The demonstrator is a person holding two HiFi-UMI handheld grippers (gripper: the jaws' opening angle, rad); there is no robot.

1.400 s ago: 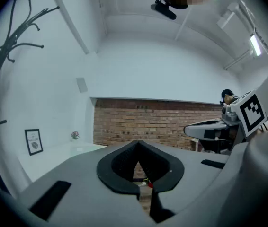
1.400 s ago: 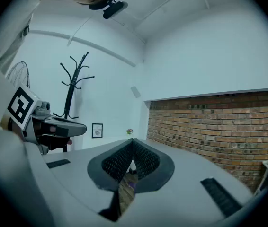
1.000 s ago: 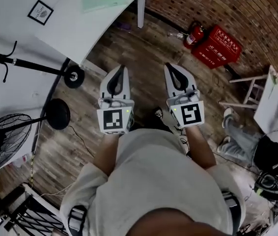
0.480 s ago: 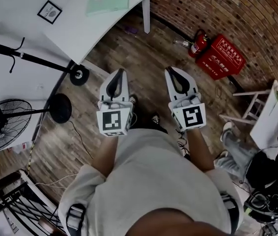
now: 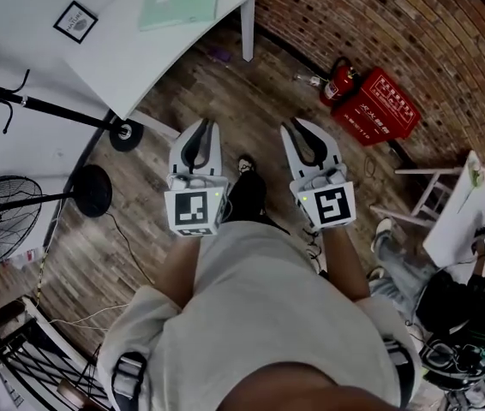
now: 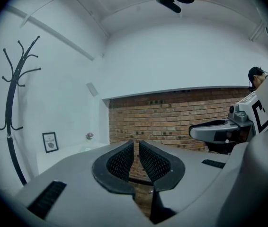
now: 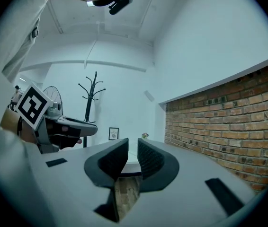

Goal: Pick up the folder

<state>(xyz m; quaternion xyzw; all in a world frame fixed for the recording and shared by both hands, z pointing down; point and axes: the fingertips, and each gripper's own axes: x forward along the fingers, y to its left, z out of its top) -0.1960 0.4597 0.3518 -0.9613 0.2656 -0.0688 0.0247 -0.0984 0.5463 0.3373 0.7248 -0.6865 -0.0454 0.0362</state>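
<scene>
Left hand-held gripper pressed together, empty; right hand-held gripper just parting slightly on nothing; folder lies untouched on the surface well ahead, so the approach and pickup both remain.

White table is carrying a pale green folder, lying flat near its corner; a framed picture is standing well apart.
</scene>
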